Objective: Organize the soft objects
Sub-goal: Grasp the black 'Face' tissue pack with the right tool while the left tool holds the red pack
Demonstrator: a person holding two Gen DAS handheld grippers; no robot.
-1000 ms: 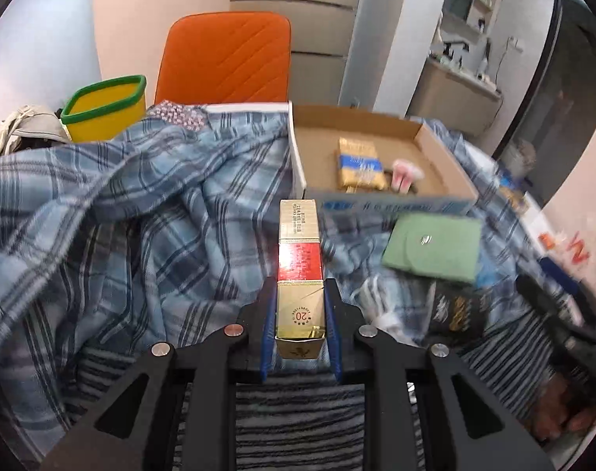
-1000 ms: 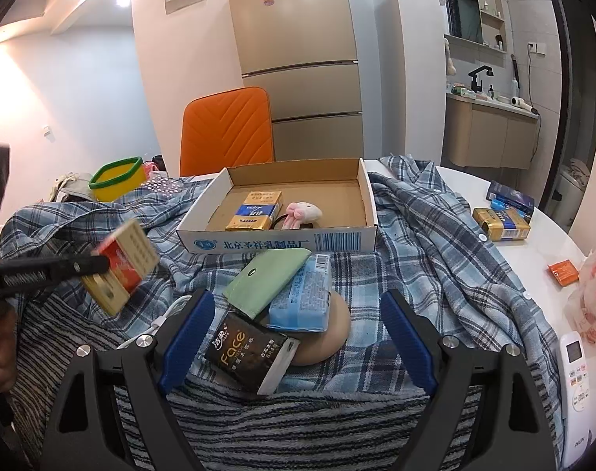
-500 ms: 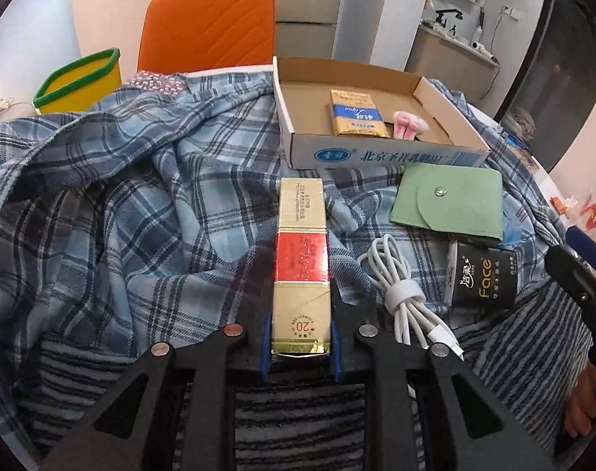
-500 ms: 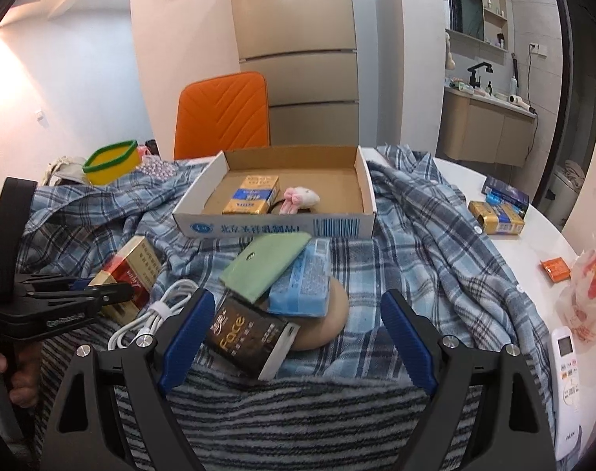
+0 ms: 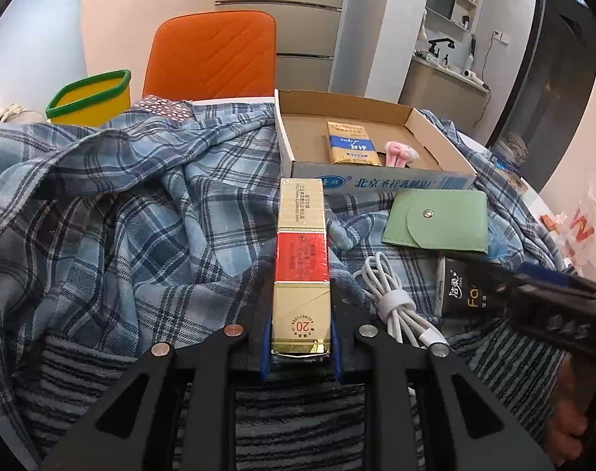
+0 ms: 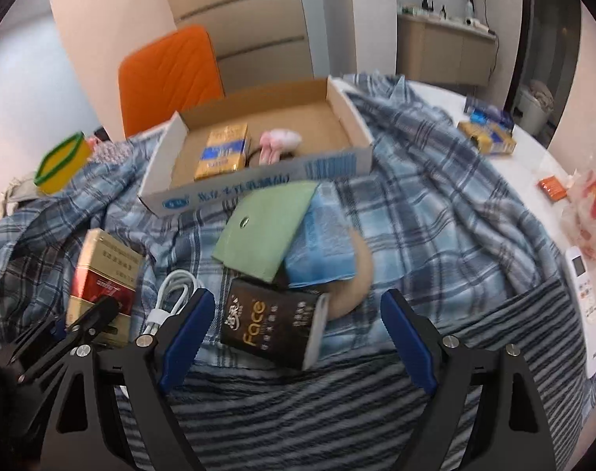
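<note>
My left gripper is shut on a gold and red carton, which rests low on the blue plaid cloth. The carton also shows in the right wrist view. My right gripper is open and empty, its fingers on either side of a black "Face" tissue pack. Beyond it lie a green snap pouch, a blue tissue pack and a tan round pad. The cardboard box holds a gold-blue pack and a pink plush toy.
A coiled white cable lies between carton and Face pack. A yellow bin and an orange chair stand at the back. A remote, small packs and a plastic bag lie on the white table at right.
My left gripper has lowered the carton toward the cloth, still gripped. My right gripper has moved forward and down, tilting, closing in on the Face pack.
</note>
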